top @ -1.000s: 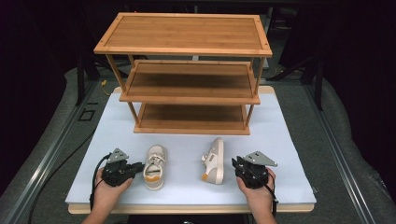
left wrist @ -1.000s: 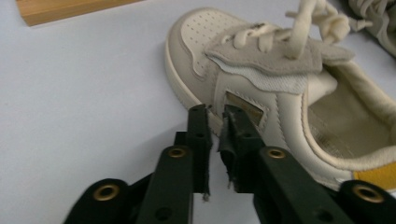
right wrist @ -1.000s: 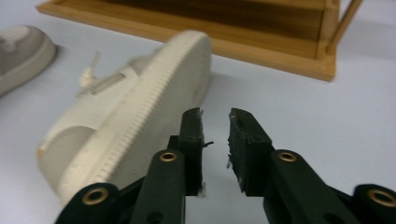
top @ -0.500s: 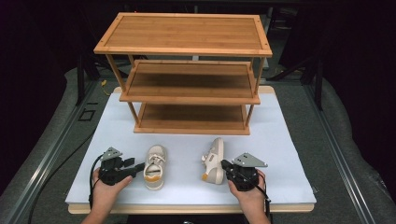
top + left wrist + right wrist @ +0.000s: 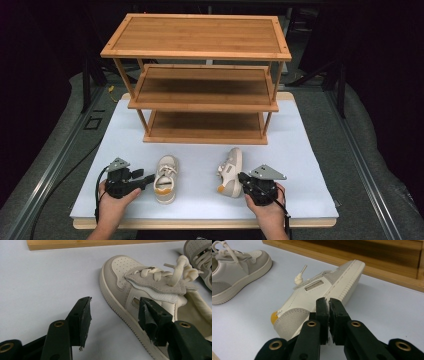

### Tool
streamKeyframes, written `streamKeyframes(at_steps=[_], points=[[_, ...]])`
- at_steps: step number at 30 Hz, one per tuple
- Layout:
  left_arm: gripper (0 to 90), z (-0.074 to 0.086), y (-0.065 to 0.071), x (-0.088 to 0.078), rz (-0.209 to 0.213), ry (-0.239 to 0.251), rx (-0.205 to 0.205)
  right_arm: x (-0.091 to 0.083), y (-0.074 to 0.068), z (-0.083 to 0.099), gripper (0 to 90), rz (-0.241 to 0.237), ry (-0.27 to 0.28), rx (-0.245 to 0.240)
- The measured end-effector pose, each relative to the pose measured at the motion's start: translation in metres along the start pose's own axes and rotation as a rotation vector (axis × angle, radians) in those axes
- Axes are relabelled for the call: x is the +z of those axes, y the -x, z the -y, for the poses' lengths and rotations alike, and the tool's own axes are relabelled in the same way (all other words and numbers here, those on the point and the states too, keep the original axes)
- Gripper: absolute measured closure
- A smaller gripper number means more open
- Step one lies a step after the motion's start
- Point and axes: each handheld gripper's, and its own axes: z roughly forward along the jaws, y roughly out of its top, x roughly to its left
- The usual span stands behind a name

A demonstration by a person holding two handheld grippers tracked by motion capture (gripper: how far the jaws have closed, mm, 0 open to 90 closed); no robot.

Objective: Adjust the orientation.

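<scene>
While neither cream shoe shows readable branding, the upright shoe (image 5: pixel 165 178) straddled by the wide-open left gripper (image 5: pixel 148 179) and the tipped shoe (image 5: pixel 230 171) beside the closed, empty right gripper (image 5: pixel 243 179) lie near the table's (image 5: pixel 310 150) front edge.

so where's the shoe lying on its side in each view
High view: shoe on its side, lower right of centre, by the right gripper.
Left gripper view: top right corner, cut off.
Right gripper view: centre, beyond the closed jaws.
Shared landmark: the wooden rack.
</scene>
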Motion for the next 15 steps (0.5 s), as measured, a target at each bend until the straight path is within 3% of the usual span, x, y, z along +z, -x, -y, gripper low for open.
streamKeyframes(at_steps=[5, 7, 15], points=[[43.1, -0.001, 0.0, -0.001, 0.006, 0.003, -0.002, -0.003, 0.006, 0.003, 84.9, 0.005, -0.004, 0.049], [43.2, -0.001, 0.0, -0.001, 0.009, 0.007, -0.002, -0.007, 0.009, 0.007, 85.9, 0.046, -0.014, 0.07], [45.0, -0.002, 0.001, -0.003, 0.023, 0.02, 0.004, -0.001, 0.029, 0.017, 86.9, 0.093, -0.065, 0.138]])
